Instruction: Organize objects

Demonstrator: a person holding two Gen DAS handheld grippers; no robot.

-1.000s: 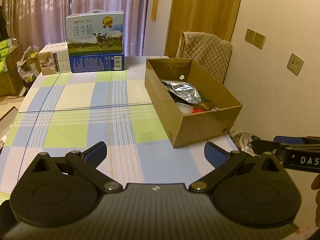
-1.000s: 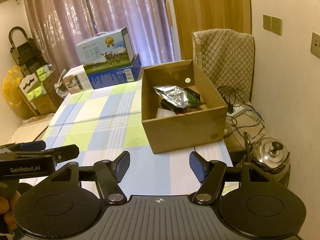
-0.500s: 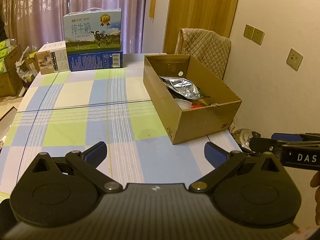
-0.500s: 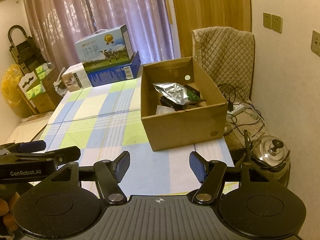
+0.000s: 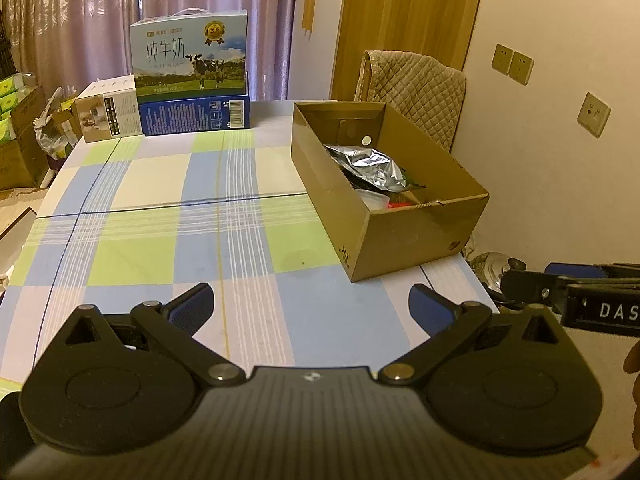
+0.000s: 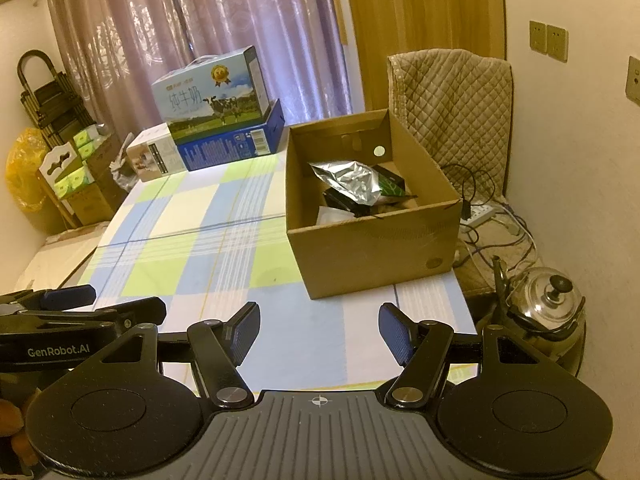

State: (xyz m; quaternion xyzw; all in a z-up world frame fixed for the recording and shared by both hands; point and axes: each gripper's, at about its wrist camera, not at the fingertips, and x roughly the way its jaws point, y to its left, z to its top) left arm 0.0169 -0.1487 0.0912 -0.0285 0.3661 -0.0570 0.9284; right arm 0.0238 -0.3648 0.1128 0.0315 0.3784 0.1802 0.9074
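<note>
Both grippers hang empty above the near edge of the worktop point(image 5: 168, 216), which carries a checked cloth. The left gripper point(image 5: 310, 308) has its jaws spread wide; the right gripper point(image 6: 318, 334) likewise stands wide, holding nothing.

The task's things lie in an open cardboard box point(image 6: 372, 248) at the right side of the worktop, near its edge. Uppermost is a silver foil pouch point(image 6: 348, 182), crumpled and resting at a tilt over darker packets; a green packet point(image 6: 390, 186) shows beside it, and something white and something red lower down cannot be identified.

Judgement: the pouch looks light, soft and slick. A pinch on its flat middle may slip or crush it; the sealed edge or a raised corner offers a firmer hold. The box is stiff but thin-walled and would flex if taken by one wall alone.

Milk cartons point(image 5: 192, 80) stand stacked at the far end, well apart from the box. A kettle point(image 6: 548, 300) sits below the worktop edge on the right.
</note>
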